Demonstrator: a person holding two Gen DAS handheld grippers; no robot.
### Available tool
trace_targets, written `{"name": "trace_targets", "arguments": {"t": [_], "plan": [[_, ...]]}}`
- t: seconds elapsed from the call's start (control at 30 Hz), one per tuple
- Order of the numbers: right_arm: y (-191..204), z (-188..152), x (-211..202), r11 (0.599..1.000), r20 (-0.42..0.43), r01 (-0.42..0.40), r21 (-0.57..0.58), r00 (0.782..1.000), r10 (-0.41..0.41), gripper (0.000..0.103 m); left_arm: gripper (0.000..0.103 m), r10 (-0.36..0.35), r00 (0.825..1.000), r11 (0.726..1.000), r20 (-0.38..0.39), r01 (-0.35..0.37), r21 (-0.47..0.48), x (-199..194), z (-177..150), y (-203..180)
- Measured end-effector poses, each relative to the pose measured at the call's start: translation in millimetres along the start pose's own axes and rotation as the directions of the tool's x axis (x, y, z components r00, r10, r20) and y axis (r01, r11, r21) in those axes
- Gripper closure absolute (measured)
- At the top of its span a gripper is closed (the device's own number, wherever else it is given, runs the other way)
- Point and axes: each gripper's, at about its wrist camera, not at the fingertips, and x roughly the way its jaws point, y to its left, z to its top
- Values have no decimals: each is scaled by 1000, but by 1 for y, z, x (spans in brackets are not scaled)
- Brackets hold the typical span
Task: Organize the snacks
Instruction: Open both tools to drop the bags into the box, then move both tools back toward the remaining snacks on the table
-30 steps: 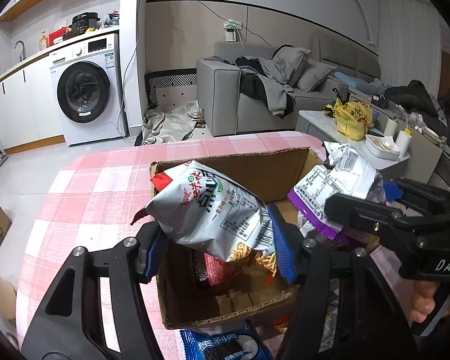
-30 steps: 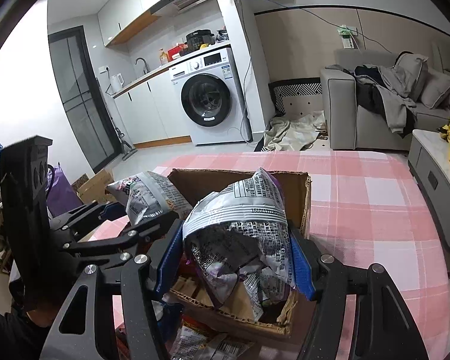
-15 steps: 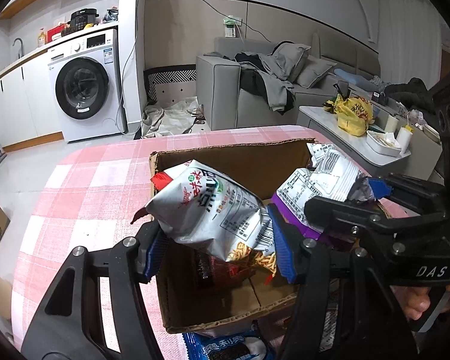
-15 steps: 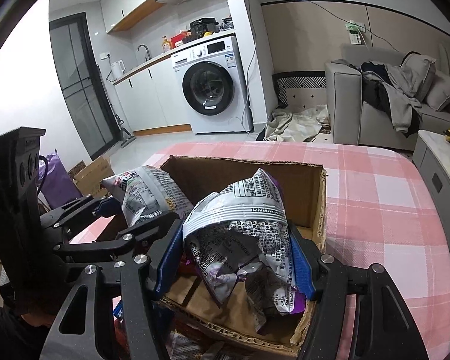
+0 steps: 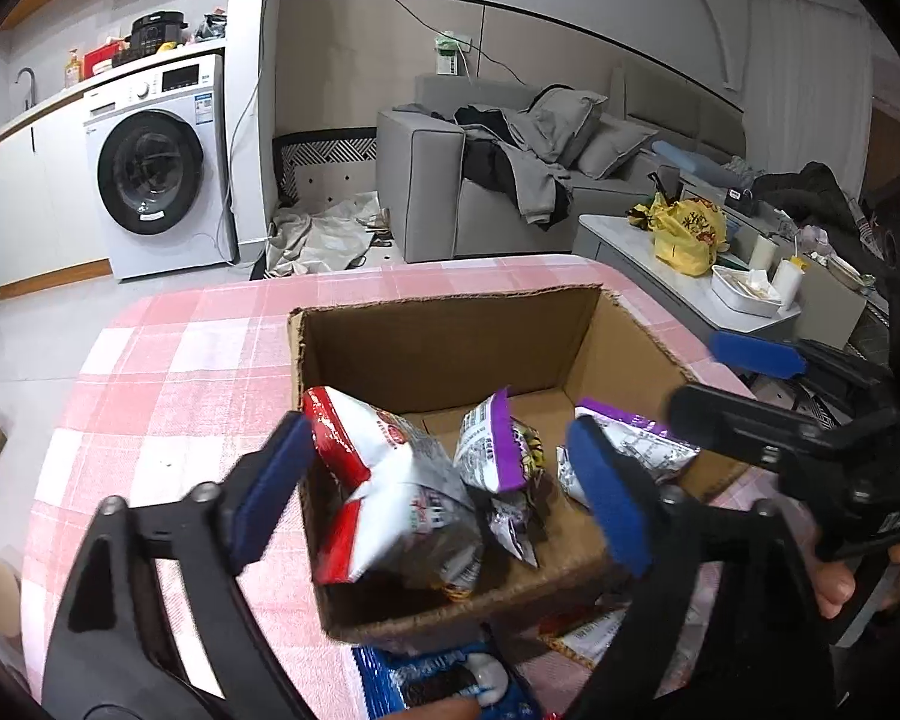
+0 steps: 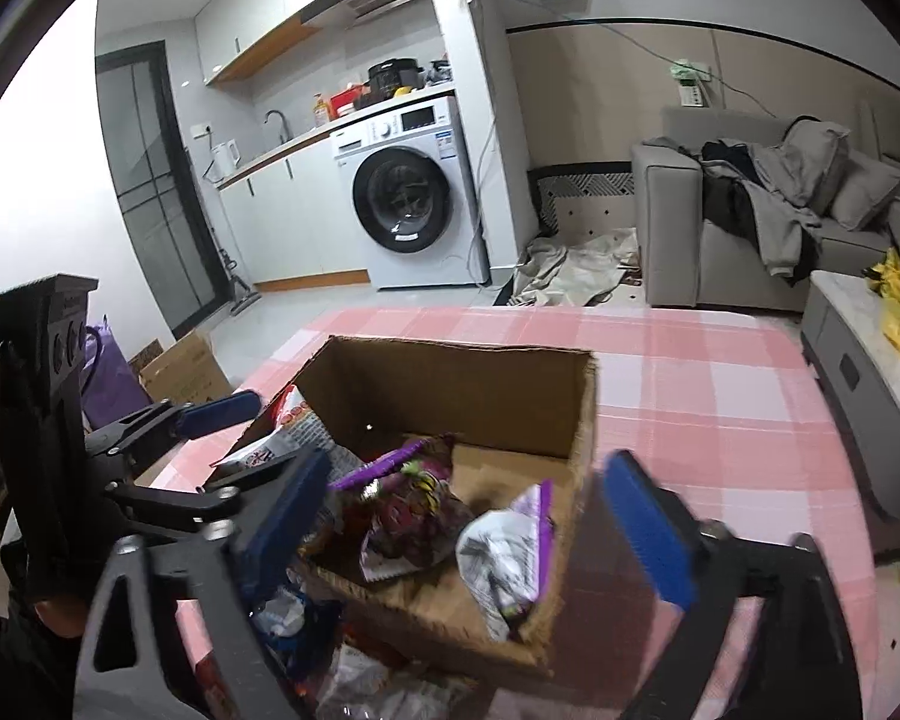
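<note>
Left wrist view alone shows a blue snack packet [image 5: 450, 687] at 6 o'clock, on the pink checked tablecloth [image 5: 168, 384] before the cardboard box [image 5: 450, 324]. Left gripper [image 5: 444, 492] is spread wide, holding nothing; so is the right gripper [image 6: 474, 516]. Inside the box: a red-and-white snack bag [image 5: 384, 492] at 9 o'clock and crumpled purple-edged snack bags [image 6: 510, 546] toward 3 o'clock. Beyond stands a washing machine [image 6: 411, 192].
</note>
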Motion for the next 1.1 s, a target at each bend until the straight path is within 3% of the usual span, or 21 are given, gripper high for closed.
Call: {"name": "trace_targets", "arguments": {"t": [0.1, 0.33, 0.73, 1.1], "plan": [[-10, -3, -17, 1000, 12, 5, 21, 1000, -5, 0, 1, 19, 1000, 1000, 11, -19, 1, -23, -5, 0], [-18, -22, -53, 998, 16, 32, 53, 999, -33, 0, 1, 34, 999, 999, 25, -34, -18, -75, -25, 6], [9, -59, -92, 999, -5, 50, 17, 999, -50, 0, 1, 82, 996, 996, 27, -81, -48, -156, -82, 23], [29, -97, -103, 999, -76, 31, 21, 997, -29, 0, 1, 100, 995, 994, -23, -101, -35, -171, -113, 18]]}}
